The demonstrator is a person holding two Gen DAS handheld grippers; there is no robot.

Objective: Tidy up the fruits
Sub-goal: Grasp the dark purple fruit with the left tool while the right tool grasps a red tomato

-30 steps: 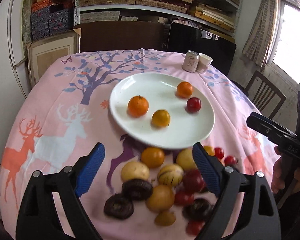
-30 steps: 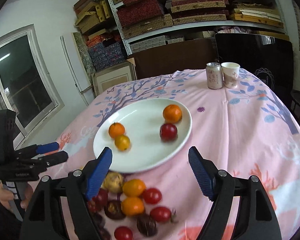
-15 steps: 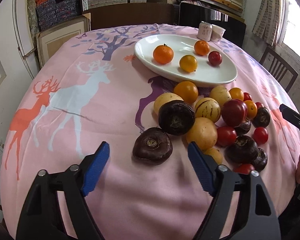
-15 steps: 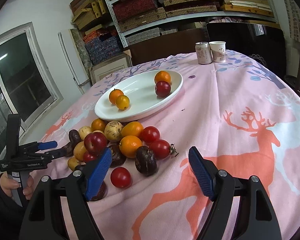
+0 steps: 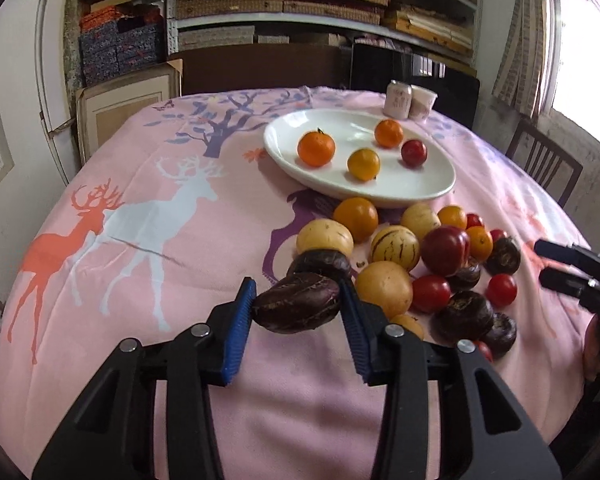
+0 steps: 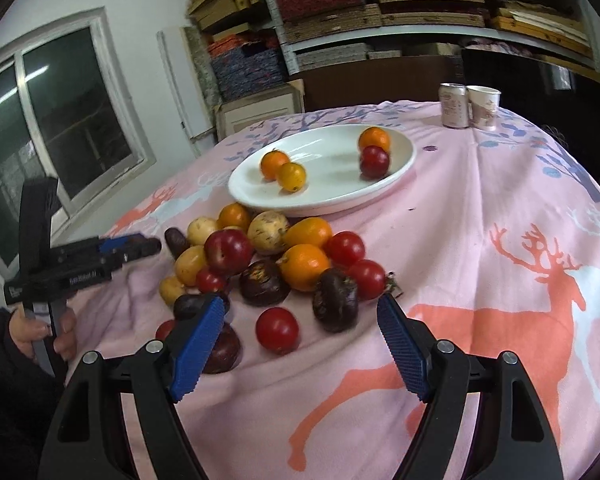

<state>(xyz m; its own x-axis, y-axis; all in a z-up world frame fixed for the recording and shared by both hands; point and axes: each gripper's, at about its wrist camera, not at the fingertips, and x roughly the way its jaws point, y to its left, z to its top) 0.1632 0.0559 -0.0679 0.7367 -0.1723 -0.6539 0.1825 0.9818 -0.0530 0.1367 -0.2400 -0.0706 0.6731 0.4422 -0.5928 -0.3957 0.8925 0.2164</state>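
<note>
A: How much of the sorting can be judged done?

B: Little. Four fruits are seen on the plate (image 5: pixel 428 194): two oranges, a yellow one and a red one. The pile (image 5: pixel 420 264) beside its near rim is left on the cloth (image 5: pixel 148 216), with well over a dozen pieces touching one another.

A: What is held by the left gripper (image 5: pixel 298 306)?

B: A dark purple fruit (image 5: pixel 296 303) is clamped between its blue pads at the near-left edge of the pile. Whether it has been lifted off the cloth cannot be told; another dark one sits just behind it.

A: And the right gripper (image 6: pixel 300 334)?

B: Its jaws are spread wide and nothing is held. A red tomato (image 6: pixel 277 330) is framed between them on the cloth, near the front of the pile, with a dark fruit (image 6: pixel 335 300) just beside it.

A: What is left, then?

B: Nearly everything, it is judged: the purple fruit is yet to be placed, and the yellow, red, orange and dark pieces remain mixed. The can (image 6: pixel 454 105) and cup (image 6: pixel 485 107) beyond the plate are not involved.
</note>
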